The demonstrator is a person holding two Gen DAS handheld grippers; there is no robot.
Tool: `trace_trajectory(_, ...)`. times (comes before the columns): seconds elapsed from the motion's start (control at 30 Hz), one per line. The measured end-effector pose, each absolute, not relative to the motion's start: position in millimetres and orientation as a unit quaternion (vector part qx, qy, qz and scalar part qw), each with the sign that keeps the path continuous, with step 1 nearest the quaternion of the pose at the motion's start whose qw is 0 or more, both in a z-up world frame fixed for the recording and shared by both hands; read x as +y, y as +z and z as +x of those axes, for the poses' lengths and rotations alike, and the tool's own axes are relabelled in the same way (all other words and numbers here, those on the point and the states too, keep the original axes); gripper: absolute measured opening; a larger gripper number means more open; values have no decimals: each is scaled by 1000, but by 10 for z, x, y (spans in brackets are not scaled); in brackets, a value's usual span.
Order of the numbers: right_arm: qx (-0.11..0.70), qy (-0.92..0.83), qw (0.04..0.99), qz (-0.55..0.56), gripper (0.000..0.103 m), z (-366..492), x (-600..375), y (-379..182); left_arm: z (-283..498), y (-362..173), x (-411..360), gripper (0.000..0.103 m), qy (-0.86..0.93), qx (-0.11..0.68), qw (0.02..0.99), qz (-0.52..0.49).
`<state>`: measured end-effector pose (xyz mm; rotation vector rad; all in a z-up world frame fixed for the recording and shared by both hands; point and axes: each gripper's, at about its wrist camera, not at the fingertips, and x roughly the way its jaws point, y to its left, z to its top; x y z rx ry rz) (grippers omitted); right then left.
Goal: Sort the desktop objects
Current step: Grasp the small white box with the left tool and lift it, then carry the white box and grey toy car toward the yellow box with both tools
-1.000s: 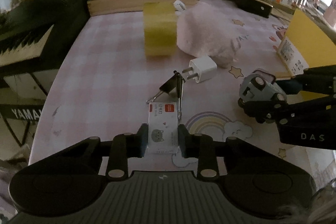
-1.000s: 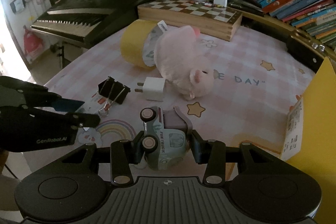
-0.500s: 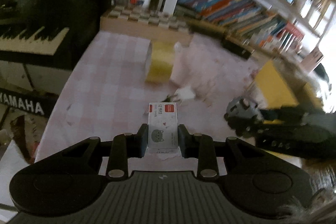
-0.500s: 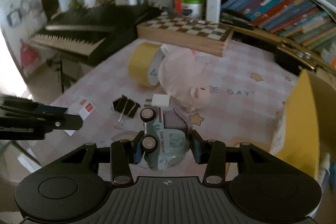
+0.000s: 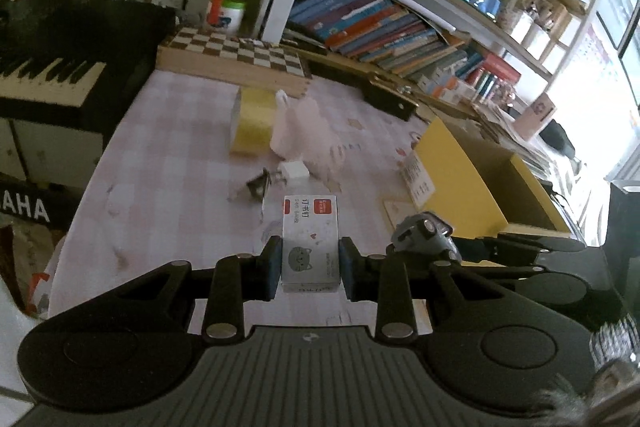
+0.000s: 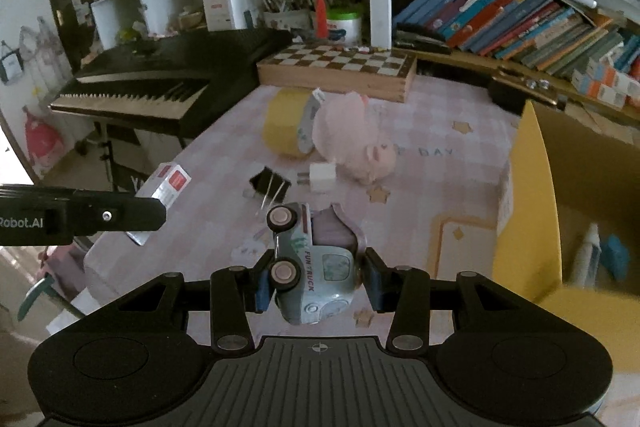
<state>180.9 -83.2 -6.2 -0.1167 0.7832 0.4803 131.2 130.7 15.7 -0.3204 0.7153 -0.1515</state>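
My left gripper (image 5: 309,263) is shut on a small white staple box (image 5: 310,239) with a red label and a cat drawing, held above the pink checked table (image 5: 168,163). My right gripper (image 6: 316,279) is shut on a pale blue toy truck (image 6: 310,267), lifted off the table. The left gripper with the staple box (image 6: 168,185) shows at the left of the right wrist view. The toy truck (image 5: 424,233) shows at the right of the left wrist view. On the table lie a black binder clip (image 6: 269,183), a white charger plug (image 6: 322,177), a pink plush pig (image 6: 352,141) and a yellow tape roll (image 6: 286,125).
A yellow box (image 6: 528,203) stands open at the right with a small bottle (image 6: 586,255) and a blue item inside. A wooden chessboard (image 6: 340,67) sits at the back, a black keyboard piano (image 6: 160,83) at the left, and bookshelves (image 6: 520,23) behind.
Both grippers have risen off the table with their objects and swung toward the right; the yellow box has come further into view. Both grips are unchanged.
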Motion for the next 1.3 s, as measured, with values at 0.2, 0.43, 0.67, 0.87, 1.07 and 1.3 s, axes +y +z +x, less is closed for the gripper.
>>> trace_trajectory(0.2,385,220,895,-54,43,1441,-823,-92,984,145,1298,27,-93,353,917,-159)
trace_trajectory(0.43,390,197,899,-41,43,1080,-871,-127,714,85,1220,27,-125,367,909,-151)
trace_trajectory(0.67,392,169,904,-22,43,773,-938,-164,504,71,1137,27,-155,374,905,-134)
trace_trajectory(0.87,397,145,906,-10,43,539,-1015,-197,385,36,1063,27,-182,382,898,-122)
trace_trajectory(1.07,403,112,908,4,43,387,-1126,-217,360,-1,952,27,-212,390,889,-114)
trace_trajectory(1.3,409,80,909,16,43,285,-1262,-229,401,-32,782,27,-245,396,879,-104)
